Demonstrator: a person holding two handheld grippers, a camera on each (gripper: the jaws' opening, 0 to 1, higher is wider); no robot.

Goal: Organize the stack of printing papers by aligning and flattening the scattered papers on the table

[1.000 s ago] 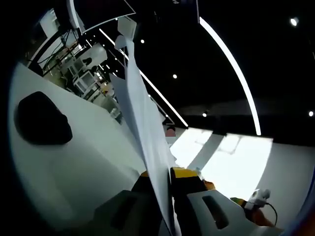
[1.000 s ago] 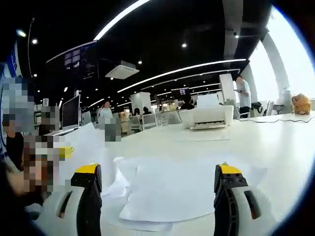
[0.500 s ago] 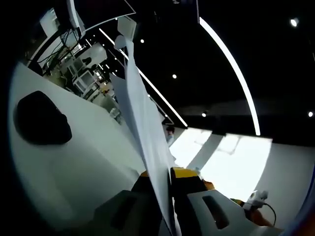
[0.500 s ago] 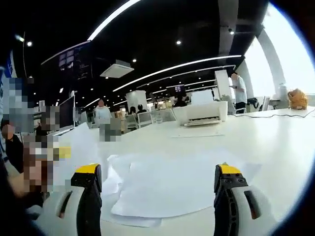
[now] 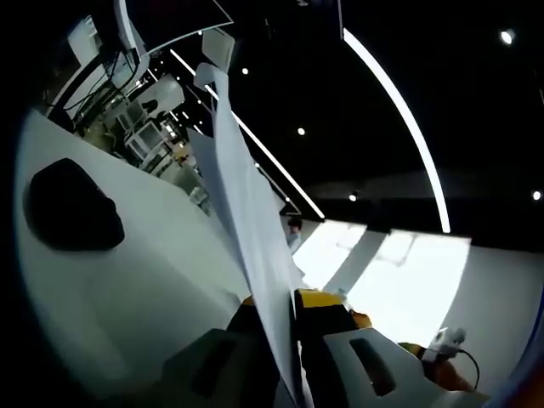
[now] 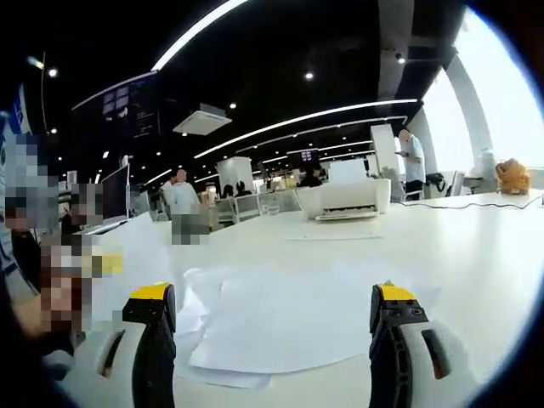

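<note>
Big white table has the scattered papers lying flat on it, right between the spread-apart jaws of the right gripper, which grips nothing. A printer sits further back. The left gripper is clamped on a single sheet, held up edge-on.

This is a large open-plan office or tech showroom: a black ceiling crossed by long white light strips and small spotlights runs over rows of white desks. A white printer sits on the broad white tabletop, with a computer monitor at the left. People stand among the further desks, and tall bright windows line the right side.
</note>
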